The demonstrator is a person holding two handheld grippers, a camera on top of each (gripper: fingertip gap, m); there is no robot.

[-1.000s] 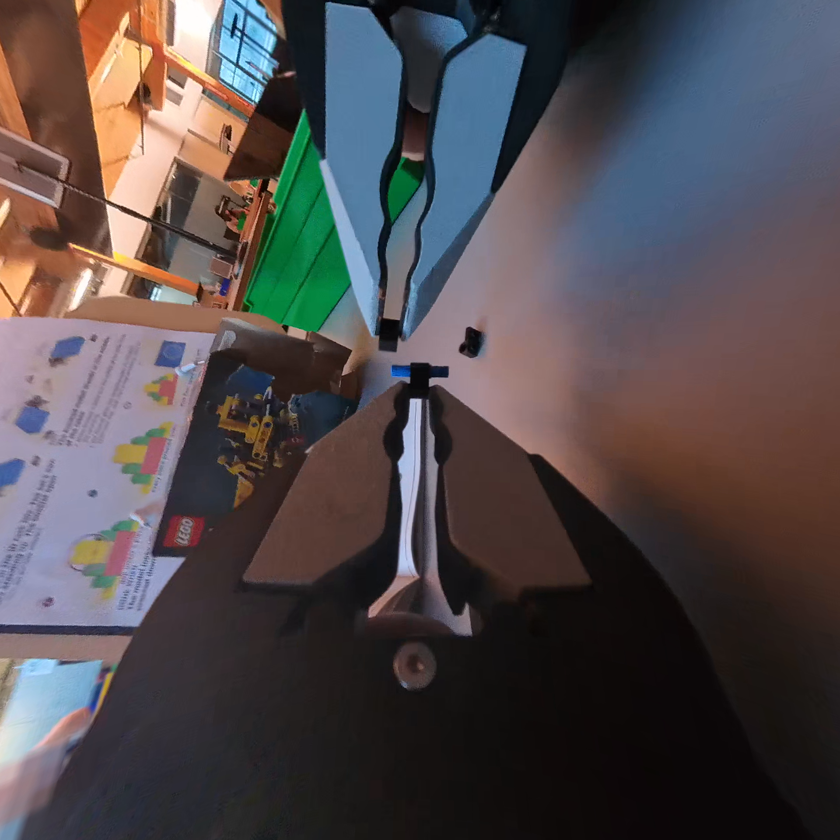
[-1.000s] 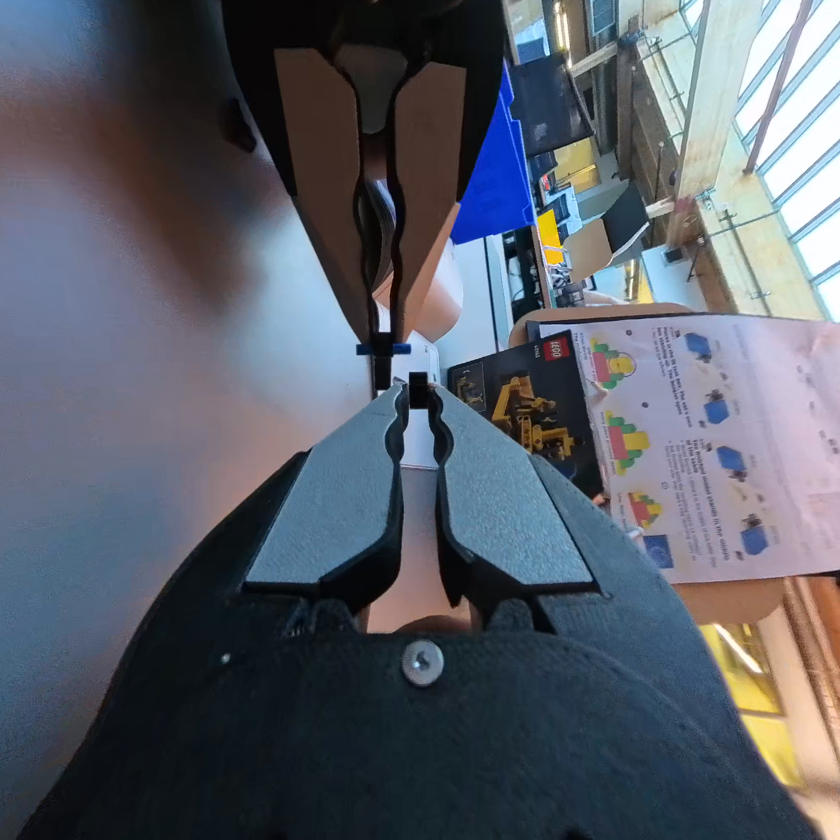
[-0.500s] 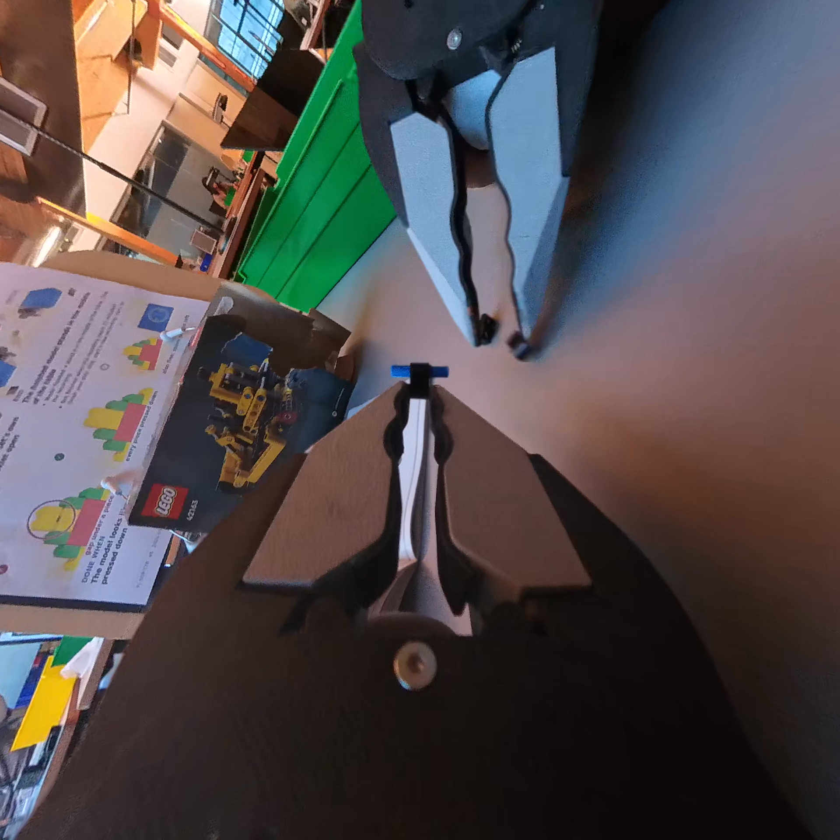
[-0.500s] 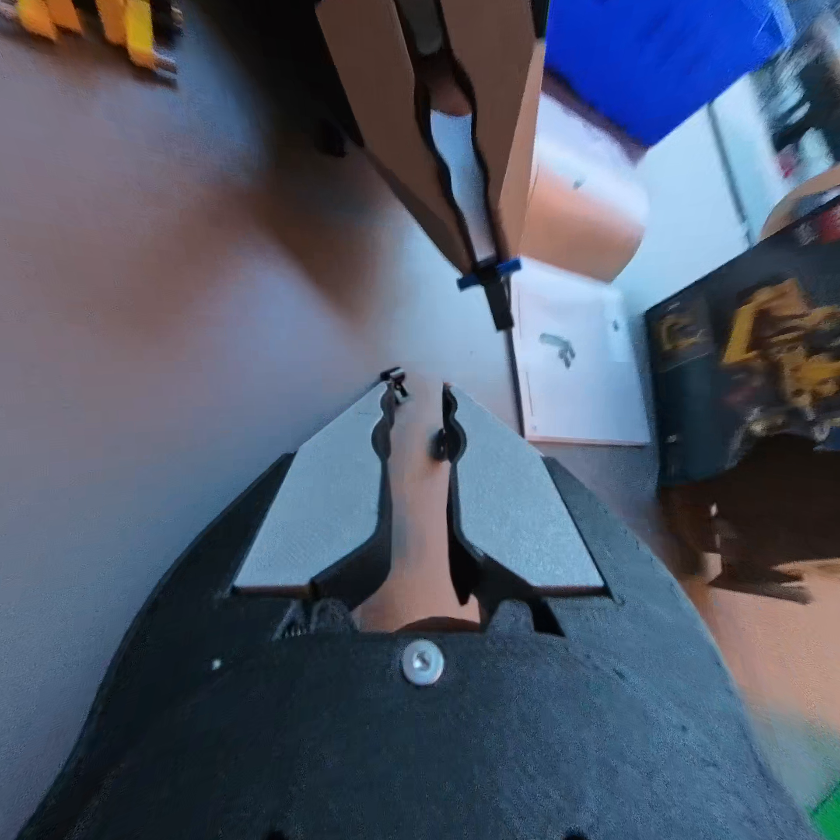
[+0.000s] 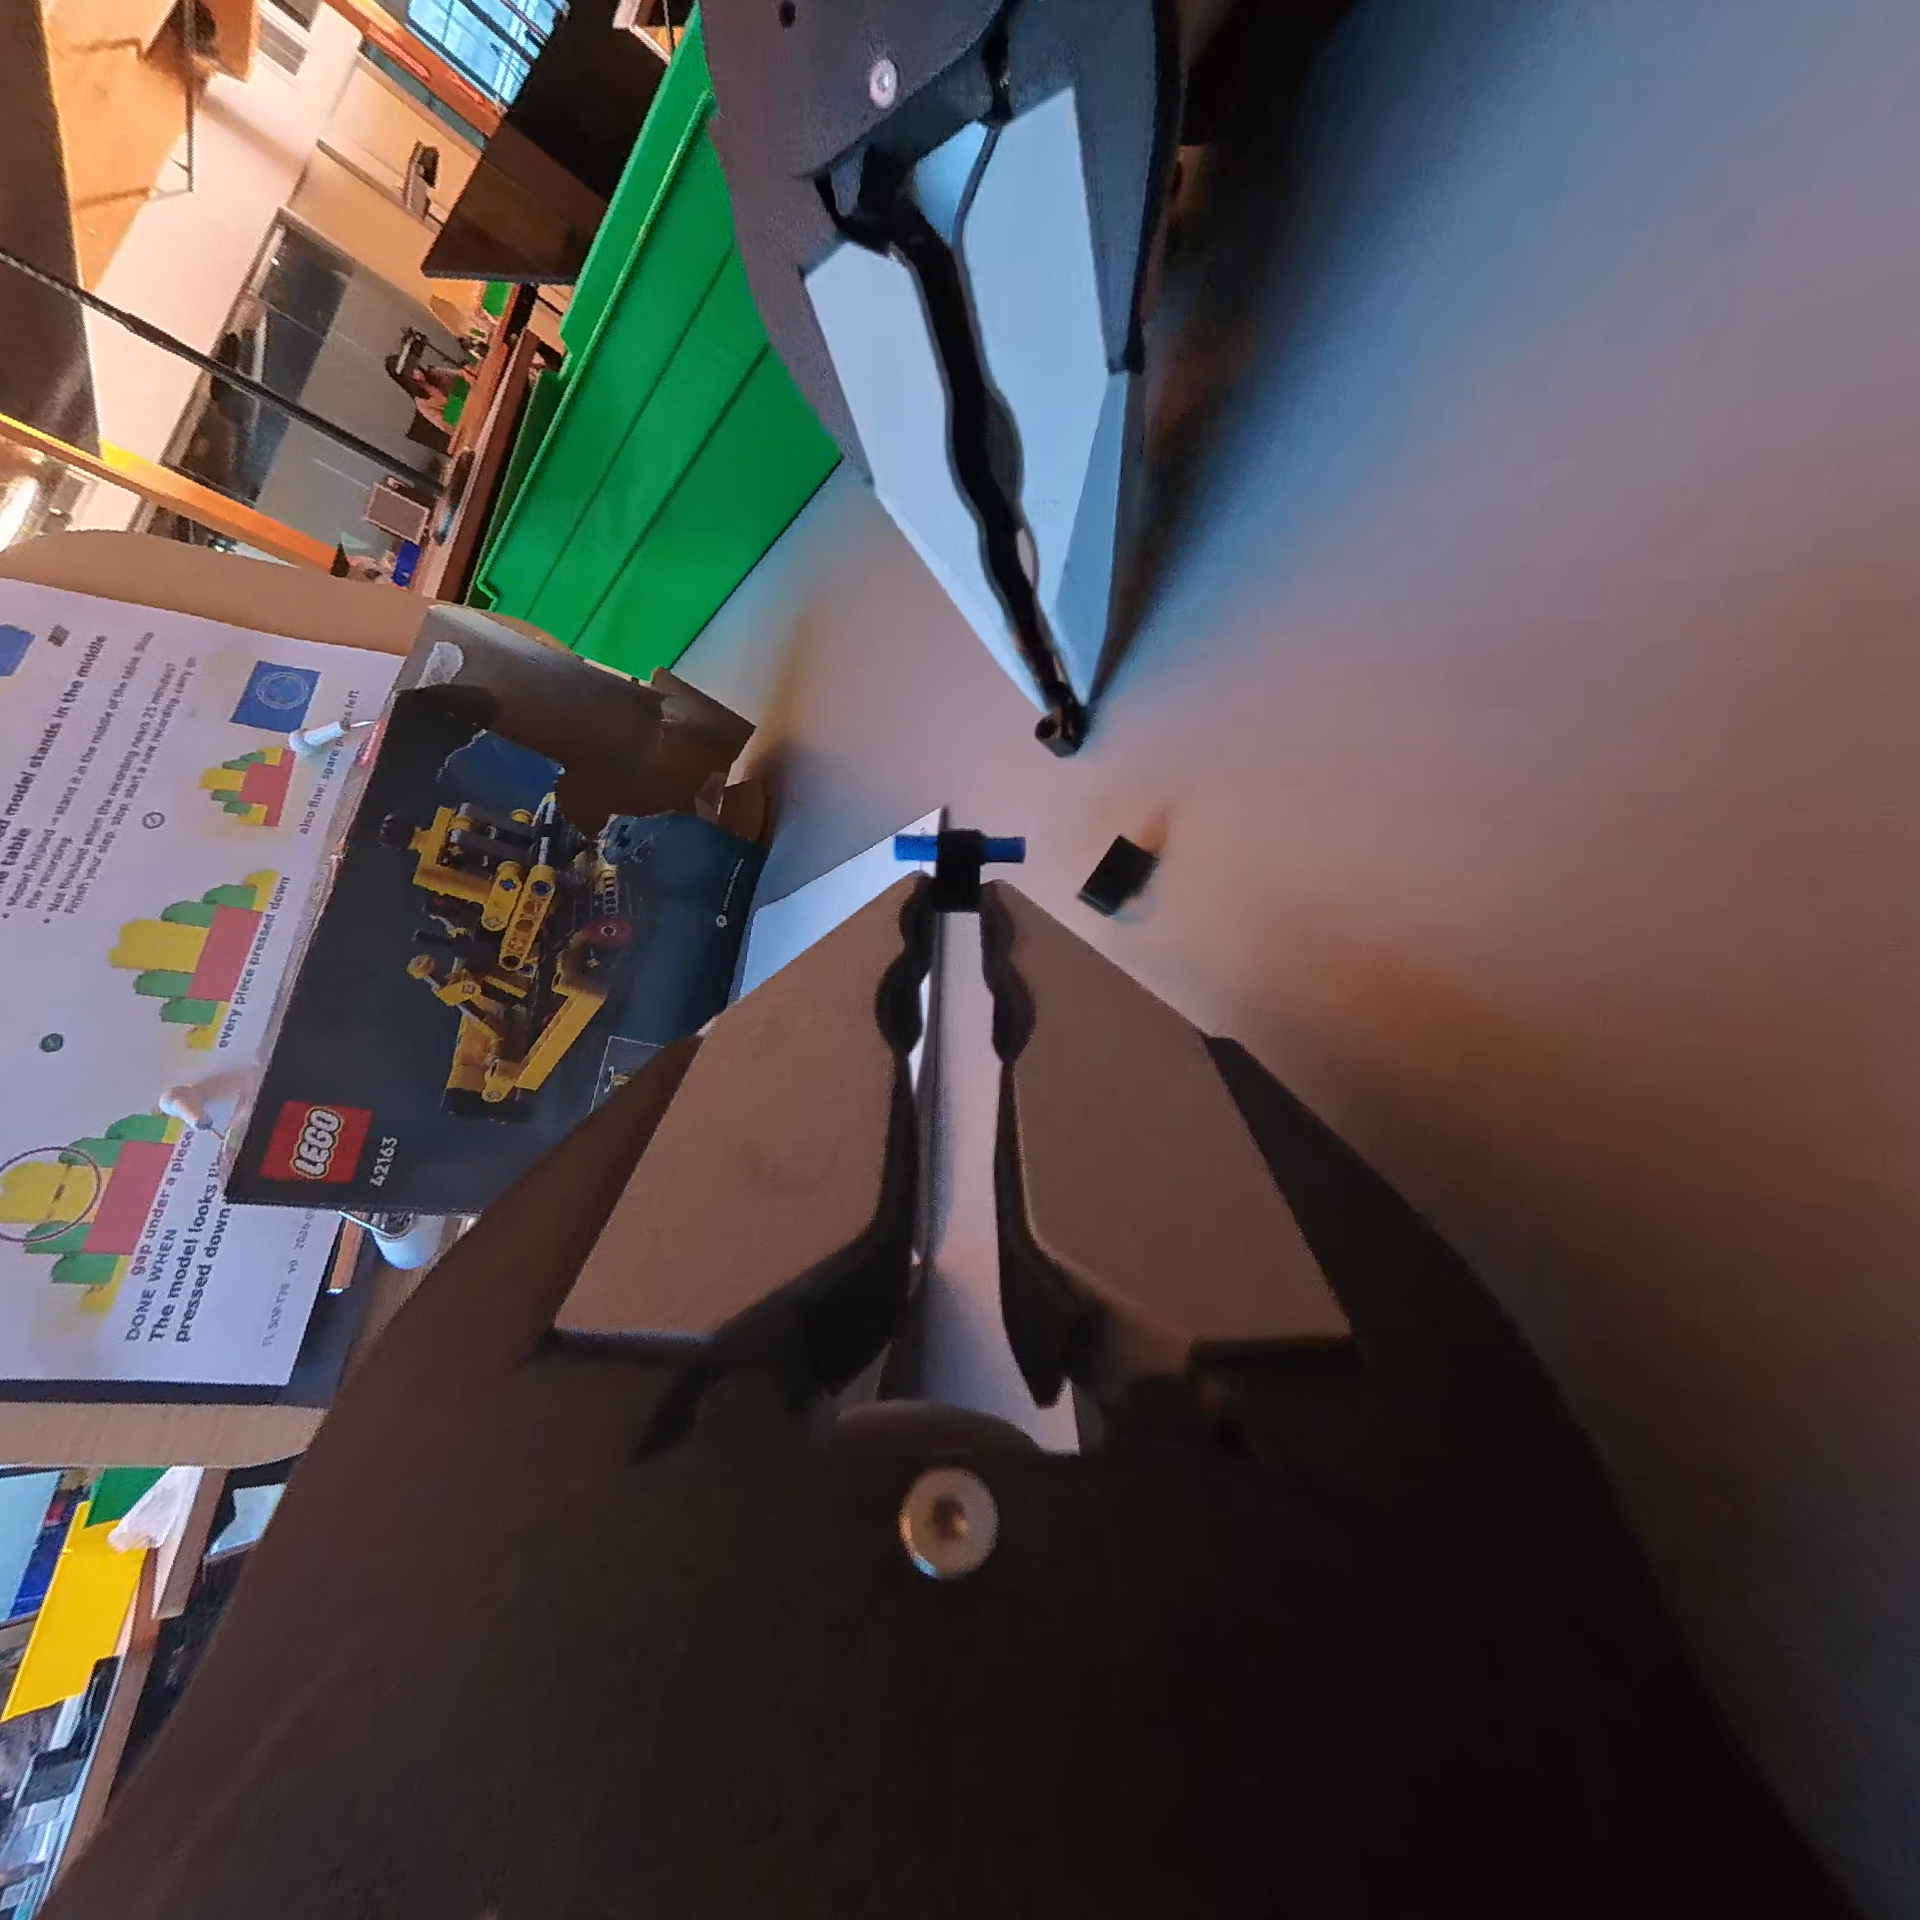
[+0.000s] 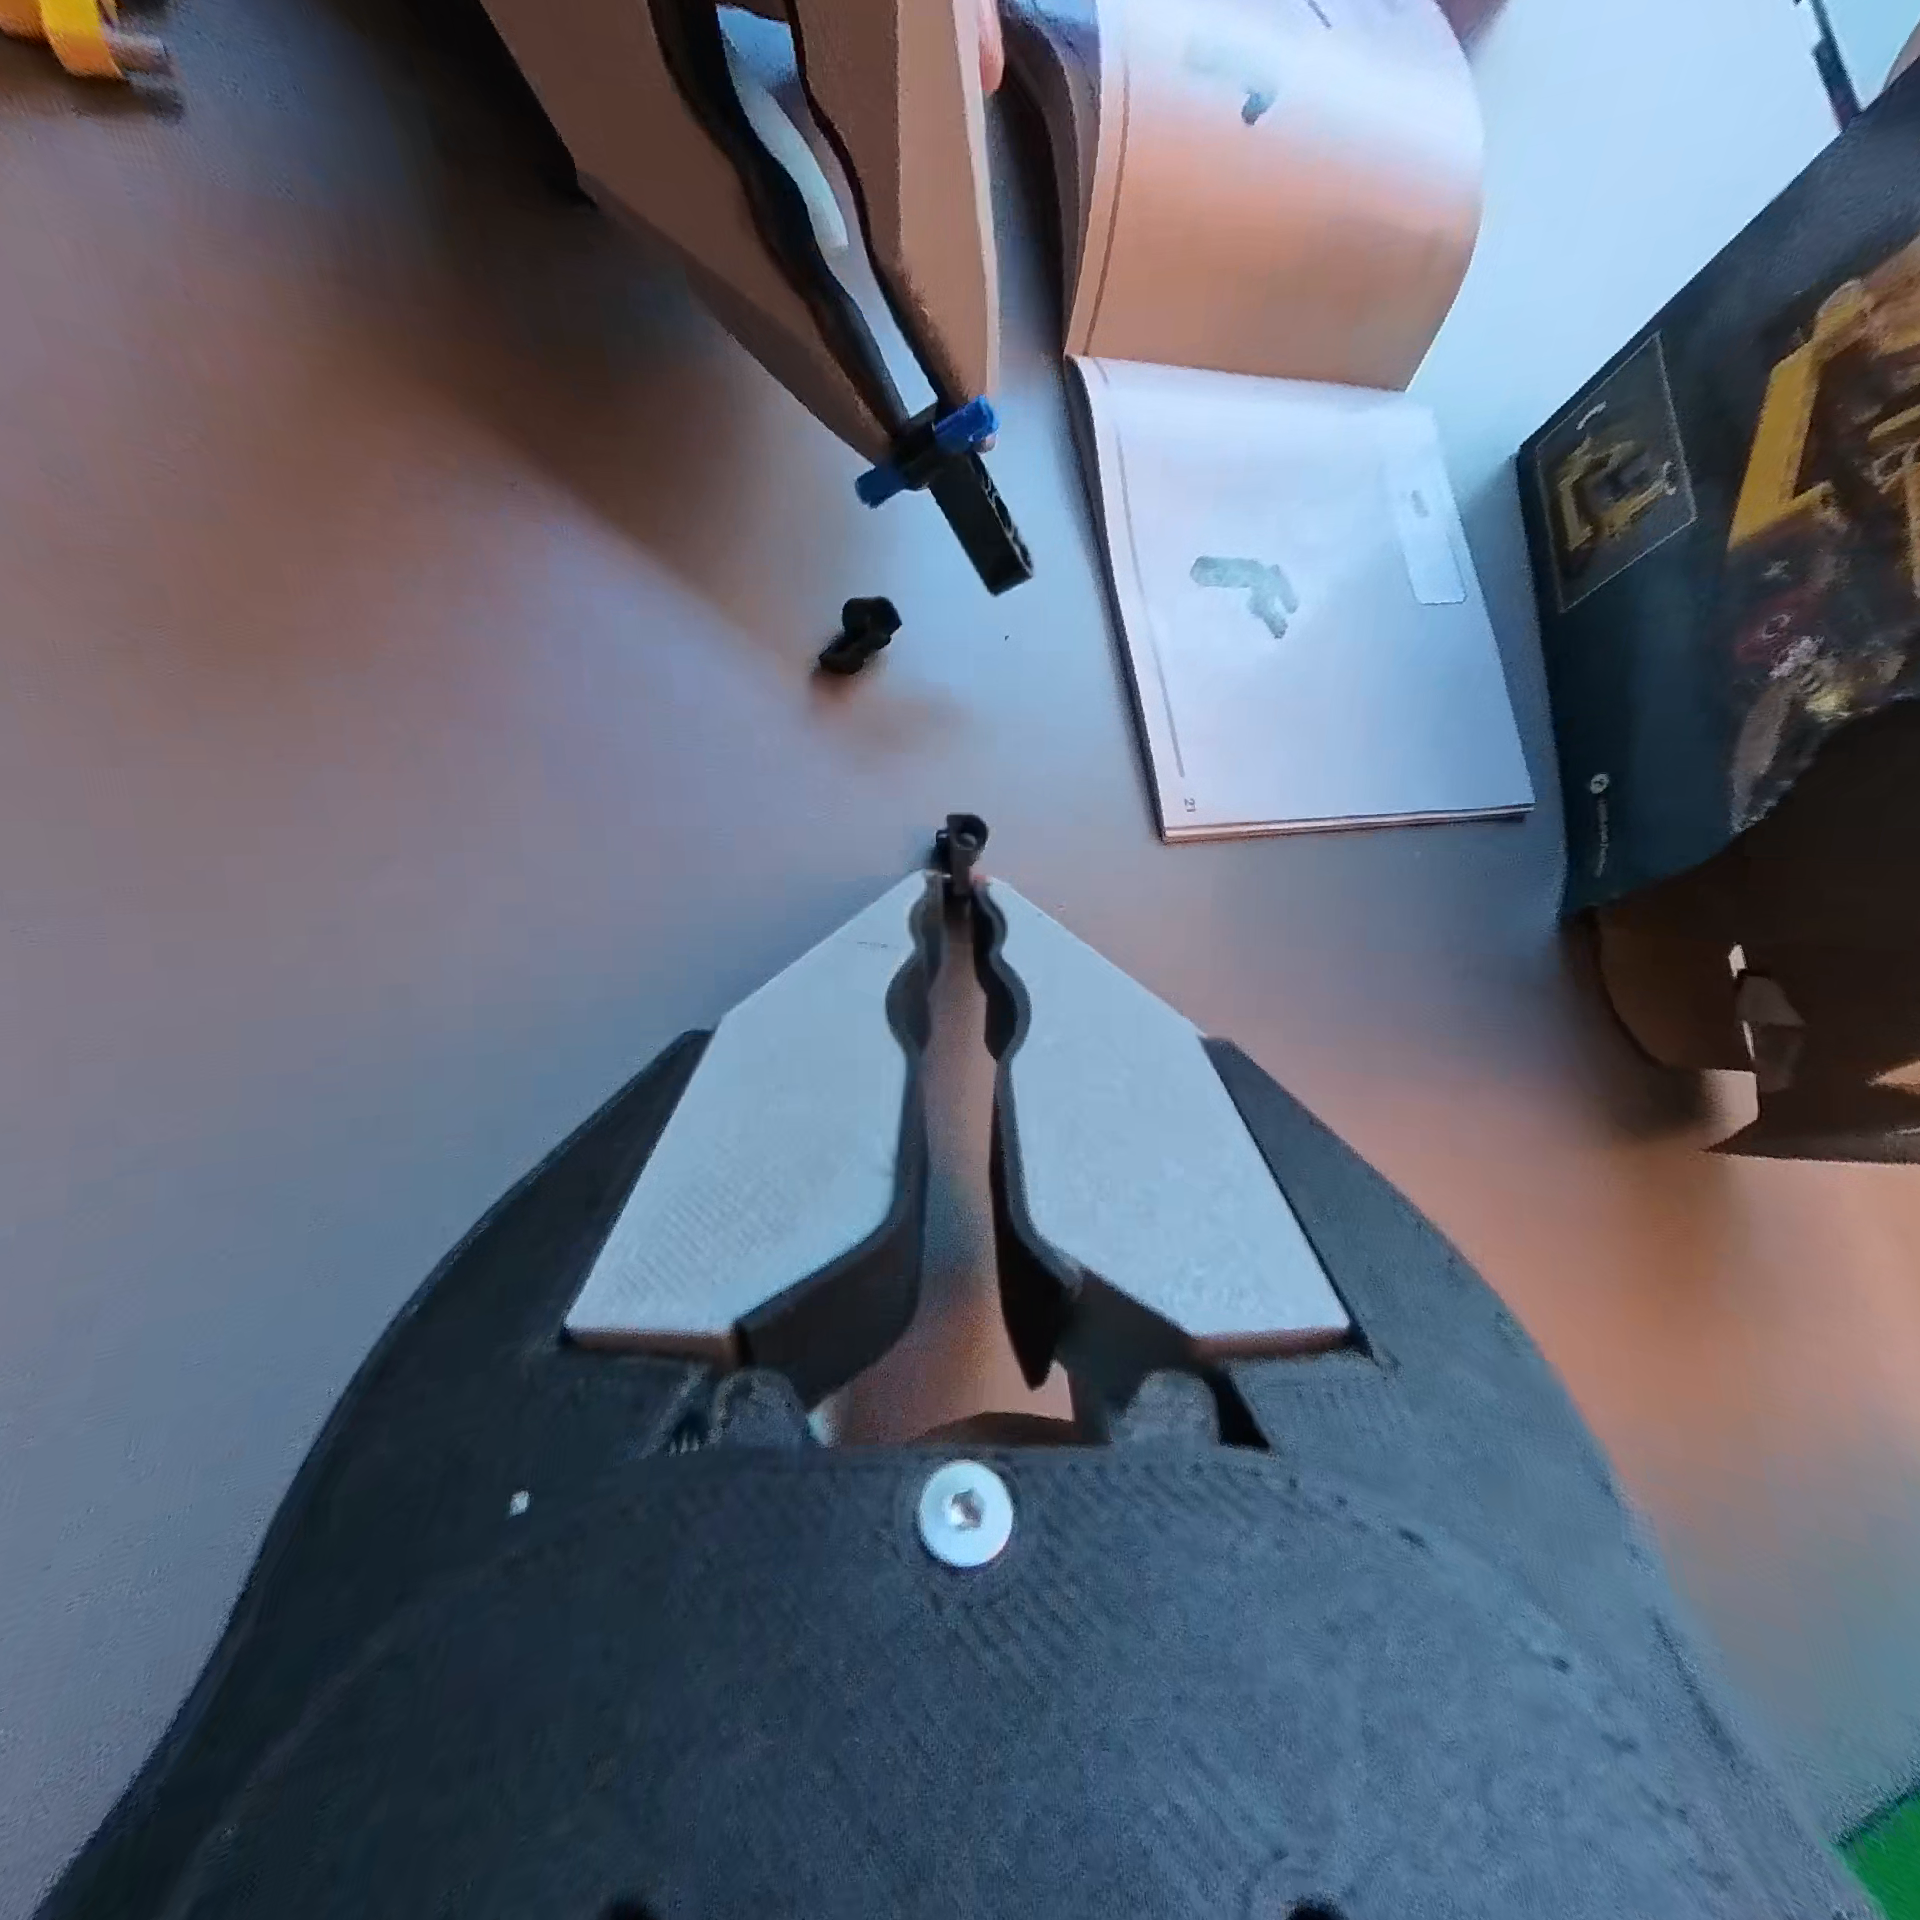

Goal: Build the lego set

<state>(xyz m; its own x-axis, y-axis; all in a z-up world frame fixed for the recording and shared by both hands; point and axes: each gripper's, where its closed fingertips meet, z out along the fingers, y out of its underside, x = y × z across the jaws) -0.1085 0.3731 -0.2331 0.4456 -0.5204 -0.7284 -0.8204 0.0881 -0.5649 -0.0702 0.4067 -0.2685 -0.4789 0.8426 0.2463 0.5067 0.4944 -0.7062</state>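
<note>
My left gripper (image 5: pixel 956 896) is shut on a short black beam (image 5: pixel 958 868) with a blue pin (image 5: pixel 958 849) through it. The right wrist view shows the left gripper (image 6: pixel 914 426) at the top, with the beam (image 6: pixel 982 514) and blue pin (image 6: pixel 971 421) hanging from it. My right gripper (image 6: pixel 961 881) is shut on a small black pin (image 6: pixel 962 836) just above the table. In the left wrist view the right gripper (image 5: pixel 1060 727) points down at the table beyond the beam. A loose black piece (image 6: pixel 857 634) lies on the table between the grippers; it also shows in the left wrist view (image 5: pixel 1117 878).
An open instruction booklet (image 6: pixel 1299 603) lies on the grey table (image 6: pixel 416 831), with the dark set box (image 6: pixel 1745 520) beside it. Yellow parts (image 6: pixel 62 31) lie at the far corner. A green bin (image 5: pixel 644 416) and a pinned sheet with brick pictures (image 5: pixel 135 987) stand behind the box (image 5: pixel 499 966).
My right gripper drew back from the left gripper's beam, went down to the table, opened, and has shut on the small black pin. The left gripper kept its hold on the beam.
</note>
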